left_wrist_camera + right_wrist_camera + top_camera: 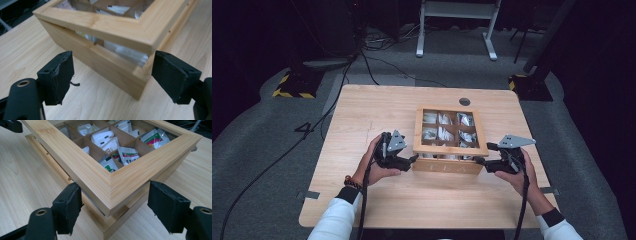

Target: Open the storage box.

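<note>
Both grippers are seen spread wide, nothing clamped. High view: left gripper is held at the near left corner of the wooden box, right gripper at the near right corner; box is set on the table, right of centre, with its lid raised slightly at the front. Packets are visible through the lid's window, sorted into compartments.

Left gripper view: jaws are parted, one on each side of a box corner, neither pad pressed against the wood. Lid is lifted off the box wall here, a gap is left, white packets are seen through it.

Right gripper view: jaws are open around the other front corner; lid corner is lodged between them, contact cannot be confirmed. Lid is skewed over the base. Packets are seen in the compartments, some with green and red print.
</note>
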Available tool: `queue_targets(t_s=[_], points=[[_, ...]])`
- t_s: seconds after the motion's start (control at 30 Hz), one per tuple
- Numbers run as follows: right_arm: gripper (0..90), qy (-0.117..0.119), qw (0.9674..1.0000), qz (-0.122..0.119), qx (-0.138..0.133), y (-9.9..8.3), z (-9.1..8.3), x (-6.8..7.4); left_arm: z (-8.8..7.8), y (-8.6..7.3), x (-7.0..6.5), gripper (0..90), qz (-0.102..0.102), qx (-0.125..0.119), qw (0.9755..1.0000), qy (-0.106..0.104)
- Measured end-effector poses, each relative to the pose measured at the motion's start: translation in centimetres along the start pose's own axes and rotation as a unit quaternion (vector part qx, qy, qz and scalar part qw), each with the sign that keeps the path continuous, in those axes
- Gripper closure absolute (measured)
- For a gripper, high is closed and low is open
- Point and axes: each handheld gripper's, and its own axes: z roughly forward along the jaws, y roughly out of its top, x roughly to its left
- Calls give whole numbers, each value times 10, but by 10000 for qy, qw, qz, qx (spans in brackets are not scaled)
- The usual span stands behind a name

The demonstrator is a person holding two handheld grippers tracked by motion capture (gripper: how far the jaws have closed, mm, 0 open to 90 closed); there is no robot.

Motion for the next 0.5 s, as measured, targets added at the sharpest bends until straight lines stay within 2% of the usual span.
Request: queue_targets(t_s=[0.17, 0.43, 0.5], points=[[272, 8, 10000, -5, -2, 2, -1, -1, 3, 6, -1, 229, 126, -117, 9998, 83], [272, 10, 10000, 49, -57, 3, -2, -1, 7, 14, -2, 223, 203, -119, 9997, 50], [271, 7, 10000, 49, -79, 4, -2, -1, 7, 16, -3, 249, 270, -110, 9996, 35]])
